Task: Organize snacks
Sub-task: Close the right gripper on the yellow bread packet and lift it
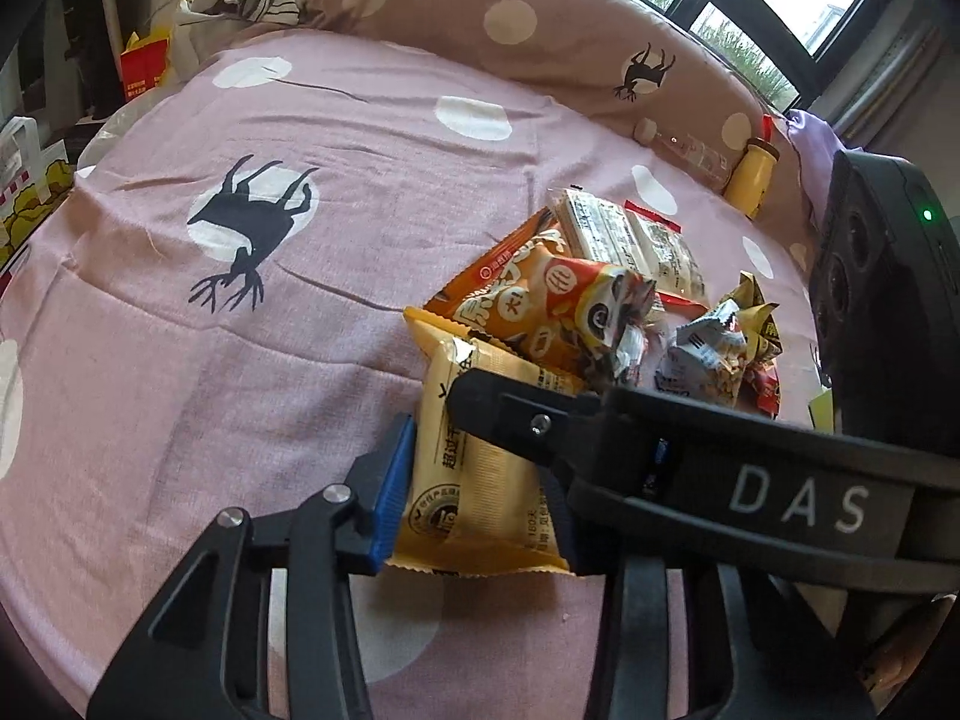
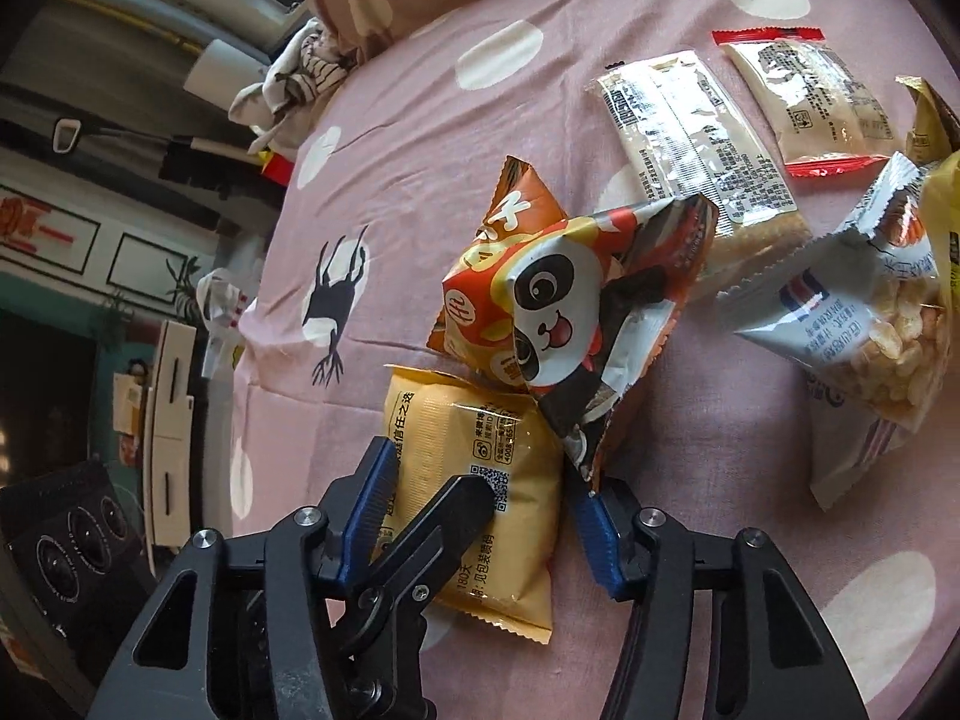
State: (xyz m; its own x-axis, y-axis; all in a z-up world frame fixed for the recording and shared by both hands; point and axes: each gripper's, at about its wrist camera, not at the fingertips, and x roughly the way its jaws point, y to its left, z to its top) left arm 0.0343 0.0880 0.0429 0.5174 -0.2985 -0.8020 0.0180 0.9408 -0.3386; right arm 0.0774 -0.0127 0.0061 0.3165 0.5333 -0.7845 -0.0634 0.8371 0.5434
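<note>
Yellow pack (image 2: 474, 504) flat on pink sheet (image 1: 180, 360), at near edge of snack pile, touching panda bag (image 2: 570, 312). Straddled by both grippers: left gripper (image 1: 480, 480) spread wide either side, right gripper (image 2: 480, 516) likewise parted, neither pinching. Clear bars (image 2: 696, 138) beyond.

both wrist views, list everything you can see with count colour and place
yellow snack packet: 1, yellow-orange, nearest, between both grippers' fingers
panda snack bag: 1, orange and white, overlapping the yellow packet's far end
clear bar packets: 2, pale, one red-edged, far side
peanut bag: 1, white and clear, right of panda bag
bedsheet: 1, pink, white dots, deer prints
pillow: 1, brown, dotted, at bed's far edge
left hand-held gripper: black, blue pads, straddling the packet
right hand-held gripper: black, blue pads, open around it
</note>
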